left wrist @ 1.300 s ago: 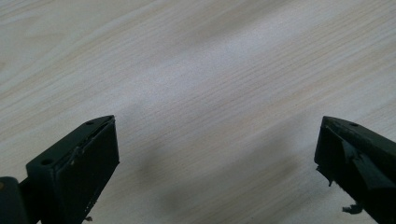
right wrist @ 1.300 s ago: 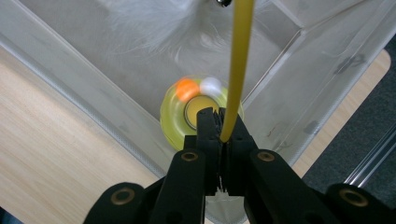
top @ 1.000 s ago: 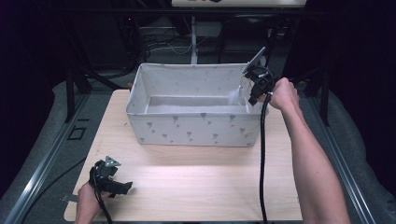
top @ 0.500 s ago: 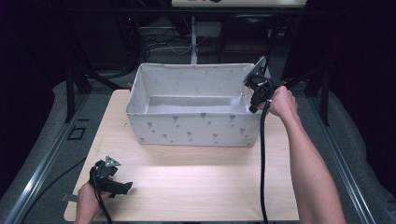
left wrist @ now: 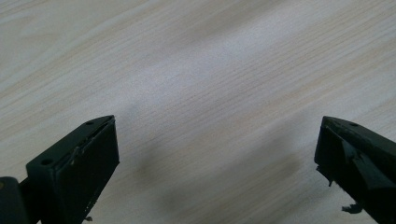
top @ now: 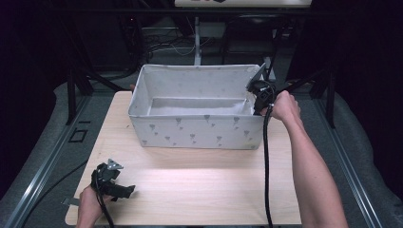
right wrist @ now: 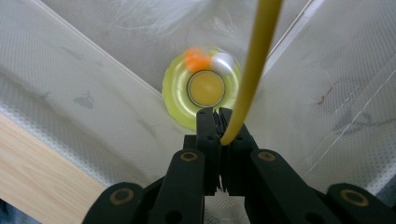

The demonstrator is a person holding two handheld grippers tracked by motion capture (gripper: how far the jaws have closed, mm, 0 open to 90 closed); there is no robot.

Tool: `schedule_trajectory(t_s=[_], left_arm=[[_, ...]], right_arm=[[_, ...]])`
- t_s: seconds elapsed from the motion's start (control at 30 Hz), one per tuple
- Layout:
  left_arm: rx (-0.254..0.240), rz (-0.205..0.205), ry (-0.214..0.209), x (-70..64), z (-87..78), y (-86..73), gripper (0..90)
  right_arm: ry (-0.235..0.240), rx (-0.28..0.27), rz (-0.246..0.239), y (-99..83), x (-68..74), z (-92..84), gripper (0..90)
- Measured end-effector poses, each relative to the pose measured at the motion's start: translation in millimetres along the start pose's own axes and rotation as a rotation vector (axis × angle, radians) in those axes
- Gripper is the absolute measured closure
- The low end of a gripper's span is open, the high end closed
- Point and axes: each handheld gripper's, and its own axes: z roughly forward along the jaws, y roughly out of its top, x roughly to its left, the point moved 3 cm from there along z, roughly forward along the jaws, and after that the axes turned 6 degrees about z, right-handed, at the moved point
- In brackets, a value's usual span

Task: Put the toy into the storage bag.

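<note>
Lowered since before, right tool (right wrist: 219,122) pinches smooth yellow cord (right wrist: 252,60) over fabric bin (right wrist: 93,93).

High view: right gripper (top: 256,97) tips drop behind the right wall of the fabric bin (top: 199,130); what they hold is hidden there.

Right gripper view: yellow cord (right wrist: 252,70) pinched between closed jaws, its upper end cut off by the top edge. Yellow disc (right wrist: 201,88) below: orange and white patches on its rim smeared by blur; kind of object not determinable.

Left gripper view: both jaws cut off at the bottom and side edges. High view: left gripper (top: 124,191) too small to read.
</note>
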Motion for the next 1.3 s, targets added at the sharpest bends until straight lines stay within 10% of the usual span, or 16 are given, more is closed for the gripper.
schedule_trajectory(t_s=[0.57, 1.3], left_arm=[[0.0, 0.002, 0.0, -1.0, -0.1, 0.5, 0.0], [0.001, 0.009, 0.001, -1.5, 0.5, 1.0, 0.0]], right_arm=[[0.025, -0.113, 0.006, -4.0, 5.1, -52.7, 52.7], [0.043, -0.264, -0.121, -33.5, 59.5, -120.5, 8.2]])
